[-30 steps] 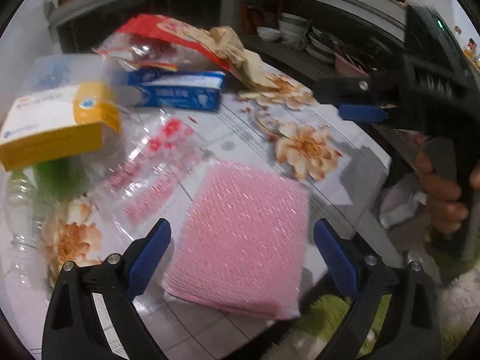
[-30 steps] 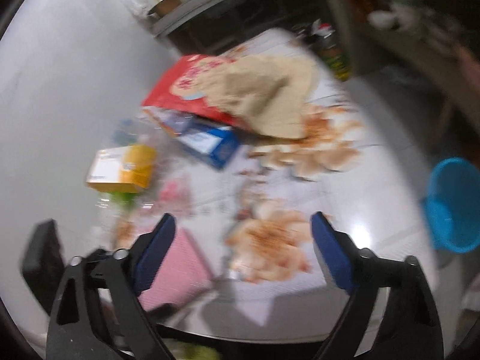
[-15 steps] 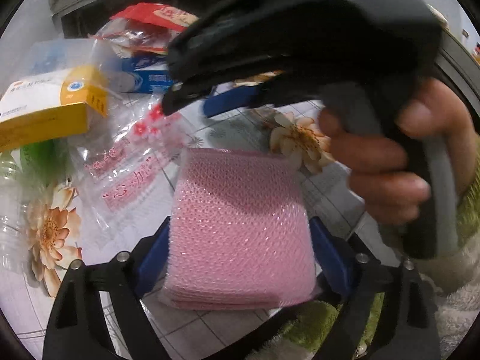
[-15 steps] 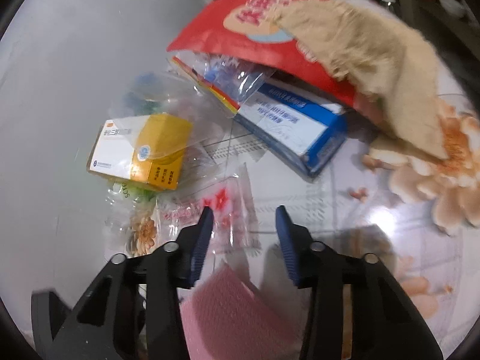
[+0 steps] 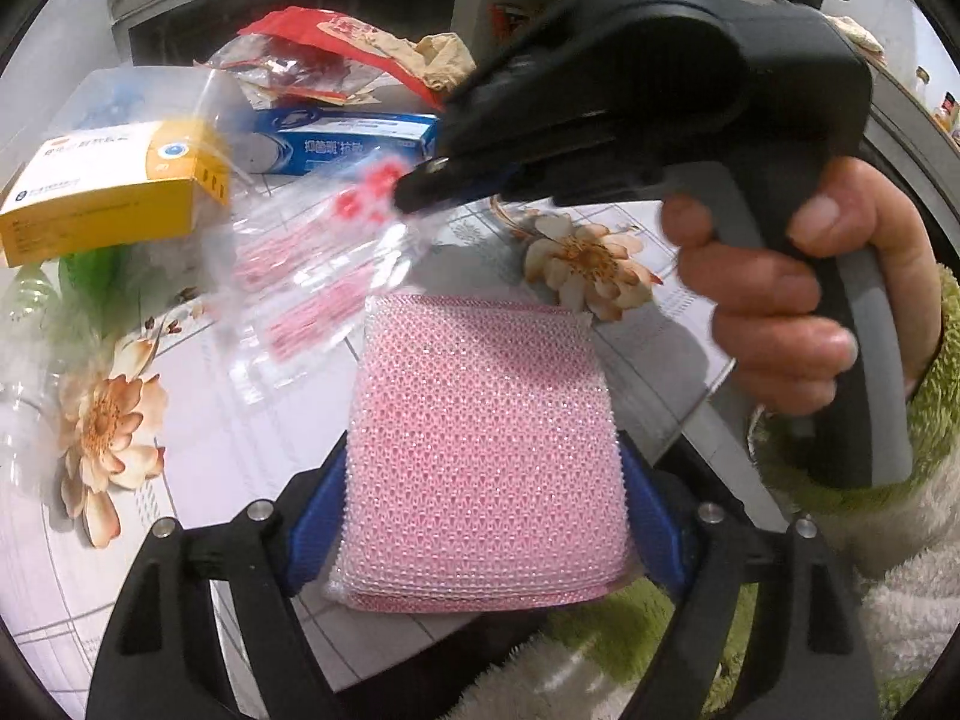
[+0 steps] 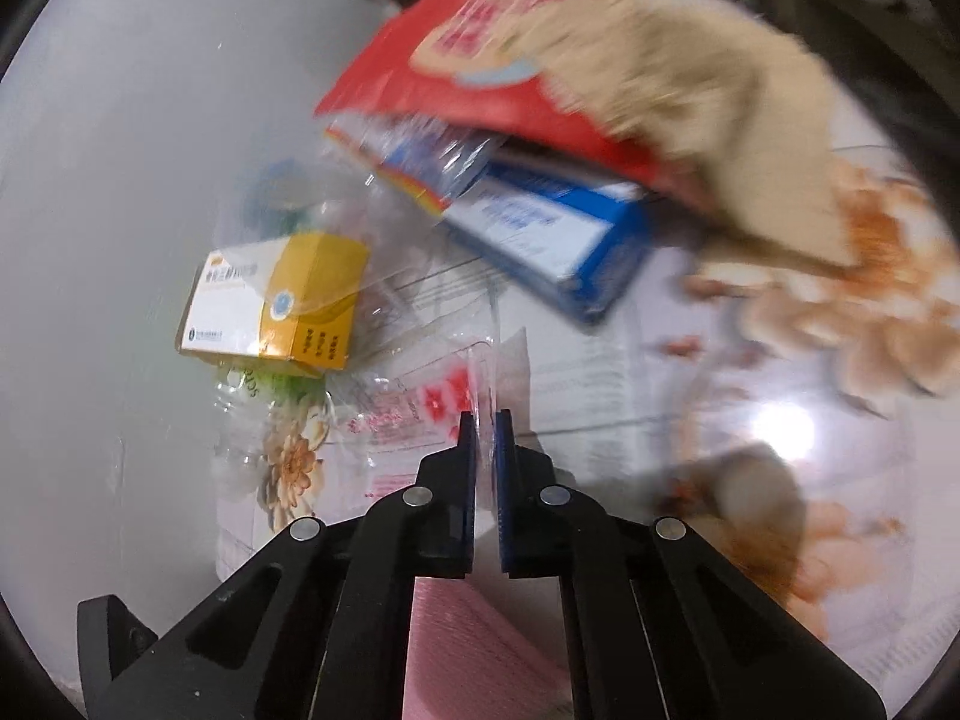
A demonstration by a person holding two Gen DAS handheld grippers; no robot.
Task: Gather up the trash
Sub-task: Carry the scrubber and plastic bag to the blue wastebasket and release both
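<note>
My left gripper (image 5: 483, 516) is shut on a pink mesh sponge pack (image 5: 480, 444) at the table's near edge. My right gripper (image 6: 485, 420) is shut on the edge of a clear plastic wrapper with red print (image 6: 432, 408); the wrapper also shows in the left wrist view (image 5: 324, 276), lifted at its far corner by the right gripper (image 5: 414, 195). The pink pack shows below the right gripper (image 6: 474, 648).
On the floral tablecloth (image 5: 198, 438) lie a yellow and white box (image 5: 114, 192), a blue and white box (image 5: 342, 144), a red bag (image 5: 336, 36) with a beige cloth (image 6: 690, 102), and a crushed clear bottle with green label (image 5: 72, 300). Shelves stand behind.
My right gripper closed on the clear wrapper and lifted its corner. My left gripper tightened on the pink pack.
</note>
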